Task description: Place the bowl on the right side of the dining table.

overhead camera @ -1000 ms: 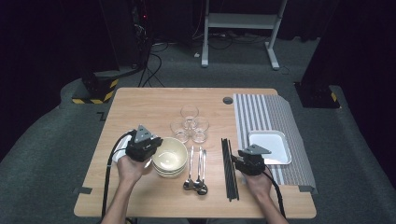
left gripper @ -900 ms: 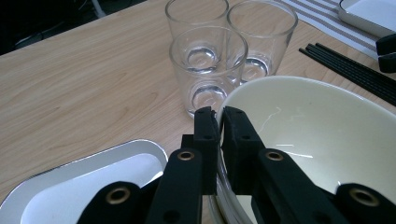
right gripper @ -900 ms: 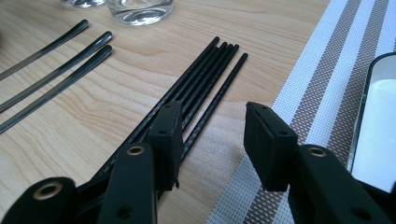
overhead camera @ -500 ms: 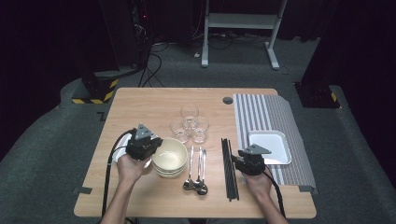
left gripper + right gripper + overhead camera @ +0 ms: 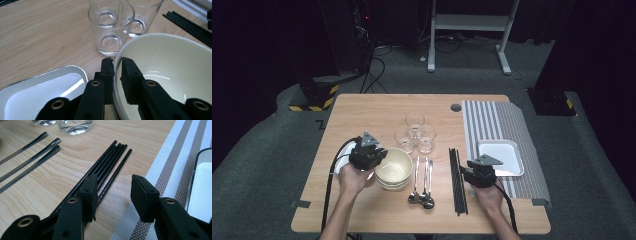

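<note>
The left gripper [image 5: 117, 68] straddles the rim of the top cream round bowl [image 5: 172, 72], jaws just easing apart, while the right gripper [image 5: 113, 195] waits, jaws spread, above the thin black chopsticks [image 5: 107, 167].

I see the cream bowl [image 5: 394, 166] sitting upright as the top of a small stack of bowls [image 5: 393, 183], left of centre on the wooden table. Its glossy inside is empty. Its near-left rim sits between two black jaws, just short of the nearest drinking glass.
</note>
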`<state>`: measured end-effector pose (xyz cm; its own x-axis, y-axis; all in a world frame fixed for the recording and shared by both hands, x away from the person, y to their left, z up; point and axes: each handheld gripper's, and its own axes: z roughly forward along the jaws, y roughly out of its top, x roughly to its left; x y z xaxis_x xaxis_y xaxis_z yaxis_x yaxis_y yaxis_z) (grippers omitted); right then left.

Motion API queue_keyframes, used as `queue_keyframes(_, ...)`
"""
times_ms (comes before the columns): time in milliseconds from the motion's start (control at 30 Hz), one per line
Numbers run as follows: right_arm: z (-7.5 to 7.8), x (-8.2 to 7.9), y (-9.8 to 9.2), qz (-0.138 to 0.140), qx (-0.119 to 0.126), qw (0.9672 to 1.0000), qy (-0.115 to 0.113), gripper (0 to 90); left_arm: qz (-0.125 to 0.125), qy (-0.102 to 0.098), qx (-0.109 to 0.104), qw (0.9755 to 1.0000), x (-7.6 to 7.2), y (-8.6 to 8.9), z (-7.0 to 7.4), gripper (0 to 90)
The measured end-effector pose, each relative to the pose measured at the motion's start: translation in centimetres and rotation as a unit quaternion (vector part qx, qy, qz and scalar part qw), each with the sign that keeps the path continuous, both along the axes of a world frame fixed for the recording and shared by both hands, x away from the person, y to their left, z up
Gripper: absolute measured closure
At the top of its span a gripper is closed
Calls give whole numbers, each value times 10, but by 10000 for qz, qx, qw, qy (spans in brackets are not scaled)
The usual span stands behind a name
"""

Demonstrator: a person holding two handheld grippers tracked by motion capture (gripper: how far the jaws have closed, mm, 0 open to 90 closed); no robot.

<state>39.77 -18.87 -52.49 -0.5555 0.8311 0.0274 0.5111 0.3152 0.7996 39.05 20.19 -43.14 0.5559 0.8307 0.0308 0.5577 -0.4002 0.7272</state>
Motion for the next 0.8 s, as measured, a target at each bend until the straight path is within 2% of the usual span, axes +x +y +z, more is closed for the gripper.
queue_keyframes(167,0,0,0,-3,11,10000,4,570,-23,20,42,10000,1,0,-1,792)
queue_keyframes(400,0,0,-1,-5,29,10000,12,570,-121,-56,136,9998,-1,1,-1,813)
queue_keyframes(800,0,0,0,1,17,10000,2,570,-160,-159,-15,9997,-5,5,0,831)
